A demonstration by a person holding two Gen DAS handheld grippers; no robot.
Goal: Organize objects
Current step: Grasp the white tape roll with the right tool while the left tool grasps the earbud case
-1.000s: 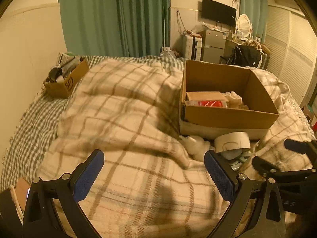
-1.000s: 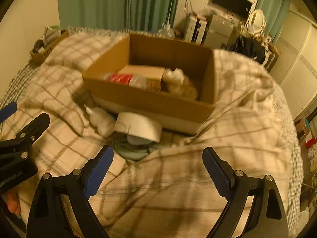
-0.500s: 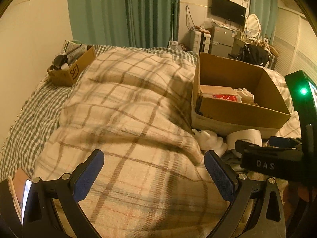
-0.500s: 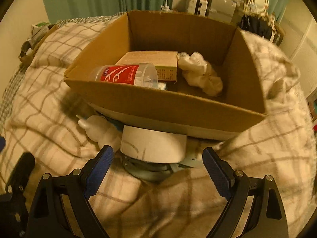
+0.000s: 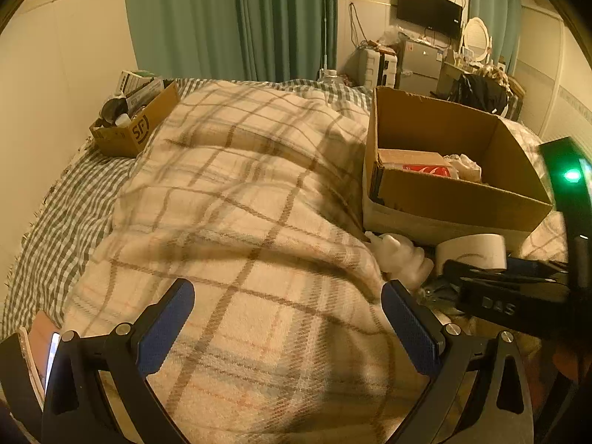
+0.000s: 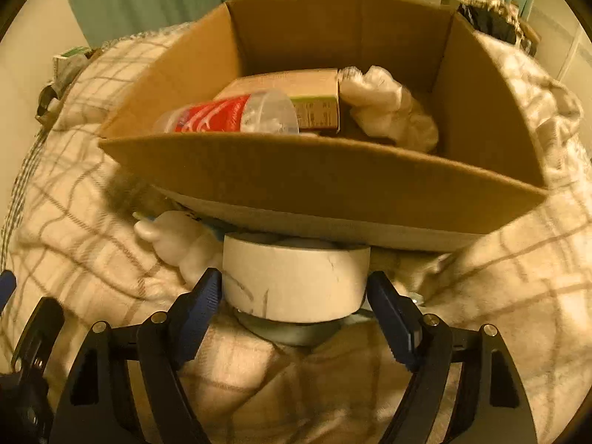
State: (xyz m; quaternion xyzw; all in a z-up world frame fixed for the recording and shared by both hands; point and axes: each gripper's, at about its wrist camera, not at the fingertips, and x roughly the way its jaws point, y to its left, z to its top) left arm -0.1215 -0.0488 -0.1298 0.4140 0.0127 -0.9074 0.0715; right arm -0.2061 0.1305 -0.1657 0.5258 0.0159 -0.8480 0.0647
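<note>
The right gripper is sitting low in the middle of its own view, and its two blue-padded jaws are closing in on the wide white roll of tape, one on each side. The roll is between them, and the pads look like they are just touching its sides or almost touching, but the picture is a bit blurry there, so it is hard to be sure they are squeezing yet. The roll is lying on top of a flat grey-green thing on the cream checked blanket, right up against the front wall of the big brown cardboard box. A small white plastic bottle is lying just left of the roll. Inside the box, in the upper middle of the view, a clear bottle with a red label, a flat tan carton and a crumpled white bag are already resting, so the roll is probably going in there next, and that is why the gripper is coming at it from the front. The left gripper is waiting at the bottom of its view with its jaws wide apart and nothing in them, only blanket below. A smaller cardboard box full of bits is sitting in the upper left.
</note>
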